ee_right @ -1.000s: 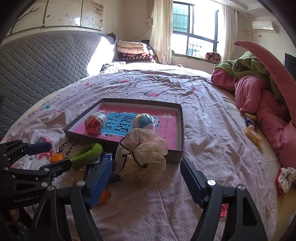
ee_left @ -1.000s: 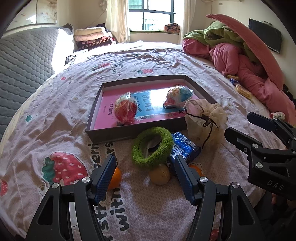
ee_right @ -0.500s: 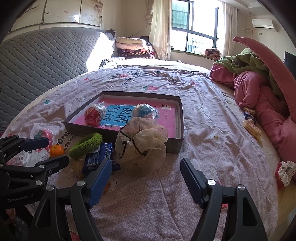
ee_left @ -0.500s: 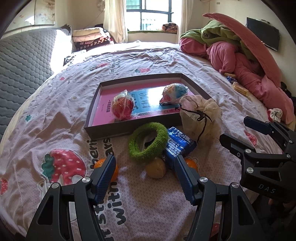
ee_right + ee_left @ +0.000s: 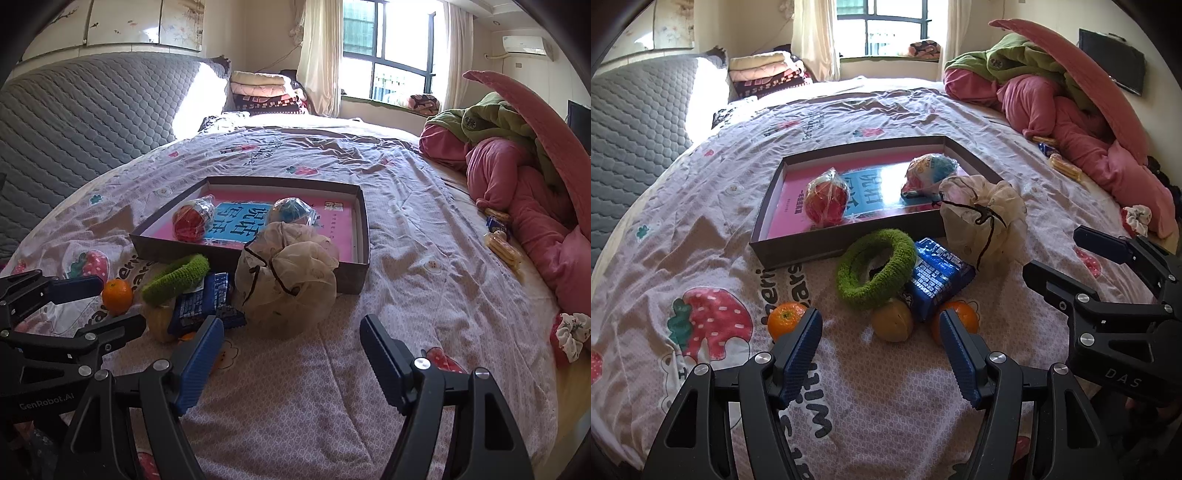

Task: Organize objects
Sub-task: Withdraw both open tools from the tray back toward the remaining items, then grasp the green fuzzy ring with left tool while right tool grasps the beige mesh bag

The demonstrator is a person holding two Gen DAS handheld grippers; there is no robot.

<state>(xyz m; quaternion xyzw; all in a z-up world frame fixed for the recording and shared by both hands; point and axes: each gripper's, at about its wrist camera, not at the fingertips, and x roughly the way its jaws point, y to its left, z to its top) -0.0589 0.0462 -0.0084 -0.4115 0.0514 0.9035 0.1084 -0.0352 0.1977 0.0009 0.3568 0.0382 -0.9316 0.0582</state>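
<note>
Fingers (image 5: 798,354) farther back from clutter (image 5: 875,273)

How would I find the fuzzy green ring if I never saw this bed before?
Look for the shallow brown box on the strawberry bedsheet. Just outside its near wall lies the green ring, leaning on a blue snack packet. It is the only fuzzy, hollow thing there; the fruits beside it are smooth and solid.

A wide bed (image 5: 424,258) with a strawberry-print cover fills the room ahead of the tool. To its left rises a grey quilted headboard (image 5: 85,122). Far ahead, a window (image 5: 391,55) with cream curtains (image 5: 317,55) lets in bright daylight. Folded blankets (image 5: 266,92) are stacked beside it. A heap of pink and green bedding (image 5: 517,155) lies to the right.
</note>
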